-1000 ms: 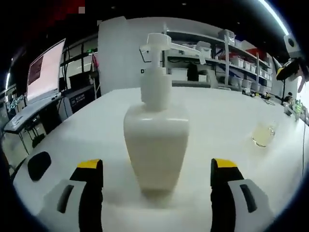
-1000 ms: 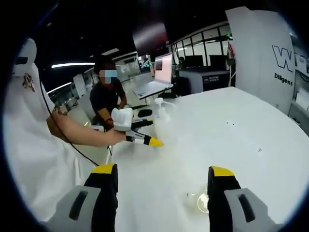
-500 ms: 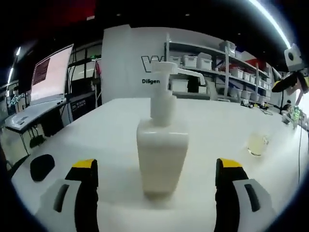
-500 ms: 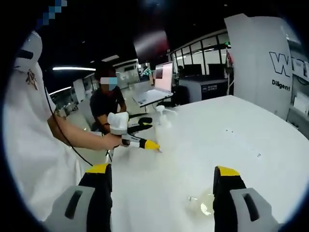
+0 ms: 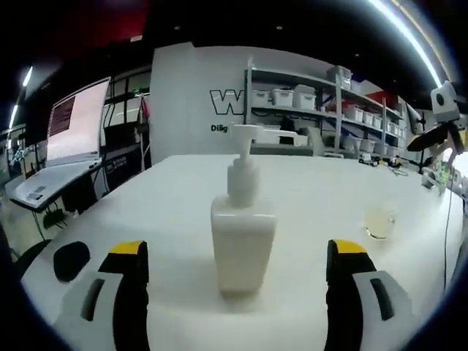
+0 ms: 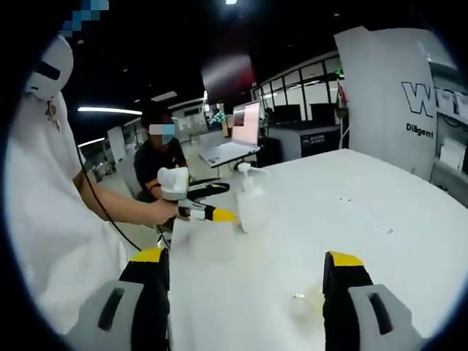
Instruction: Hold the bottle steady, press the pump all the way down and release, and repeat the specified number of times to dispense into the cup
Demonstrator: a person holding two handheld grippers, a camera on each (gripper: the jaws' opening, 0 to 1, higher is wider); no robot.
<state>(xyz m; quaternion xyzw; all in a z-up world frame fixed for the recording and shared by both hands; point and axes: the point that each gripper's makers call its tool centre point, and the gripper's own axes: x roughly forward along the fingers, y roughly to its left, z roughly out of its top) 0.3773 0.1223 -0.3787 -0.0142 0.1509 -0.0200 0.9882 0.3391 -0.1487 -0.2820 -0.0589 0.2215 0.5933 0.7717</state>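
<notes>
Setting: white table in a lab room, with shelves of bins behind and a laptop off to one side.
Bottle: white pump bottle stands upright on the table, centred ahead of my left tool and clear of both jaws; its pump is up.
Cup: small clear cup with a little pale liquid sits well apart from the bottle, not under the spout.
Left tool: jaws spread wide, gripping nothing.
Right tool: my right tool hangs above the table with jaws wide apart, nothing between them; the cup lies just ahead of it.
Progress: my judgement is that no press is under way. The bottle is not held, the pump is untouched, and steadying, pressing and releasing all remain.
Change: bottle reads smaller and farther than half a second ago, so my left tool has drawn back from it. The right gripper view has tilted slightly; the jaw gap is unchanged on both tools.
</notes>
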